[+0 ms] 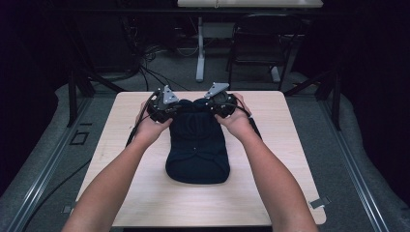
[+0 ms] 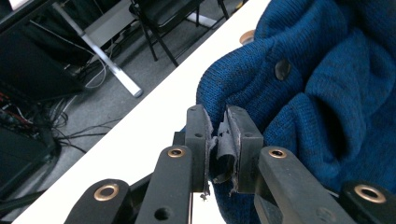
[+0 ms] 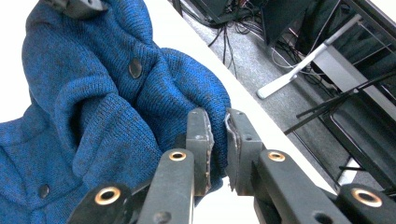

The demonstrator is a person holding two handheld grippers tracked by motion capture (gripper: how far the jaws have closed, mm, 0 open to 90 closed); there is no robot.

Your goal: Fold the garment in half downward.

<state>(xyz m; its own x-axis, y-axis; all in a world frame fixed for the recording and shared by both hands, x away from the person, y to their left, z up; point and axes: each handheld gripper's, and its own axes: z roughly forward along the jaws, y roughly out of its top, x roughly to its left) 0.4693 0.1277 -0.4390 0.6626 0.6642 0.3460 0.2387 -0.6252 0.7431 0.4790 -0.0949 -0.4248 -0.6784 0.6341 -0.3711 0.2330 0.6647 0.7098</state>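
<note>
A blue knitted cardigan (image 1: 197,145) lies flat near the middle of the light wooden table (image 1: 270,193), its length running from the person's side toward the far edge. It is buttoned: one dark button (image 2: 282,69) shows in the left gripper view, and another button (image 3: 135,68) sits in a fold in the right gripper view.

Both grippers are at the cardigan's far end, toward the far edge of the table. The left gripper (image 1: 162,107) is at the far left corner of the cardigan. Its jaws are closed on a small fold of the knit edge (image 2: 219,144), and the fabric is bunched between the pads. The right gripper (image 1: 220,102) is at the far right corner. Its jaws are closed on the knit edge (image 3: 218,140), with a thin layer of fabric between the pads.

The left hand (image 1: 153,126) and right hand (image 1: 237,121) wrap the gripper bodies, with the forearms lying along either side of the cardigan. Beyond the table's far edge stand a black chair (image 1: 261,46) and a white desk leg (image 1: 199,48) on the grey floor.
</note>
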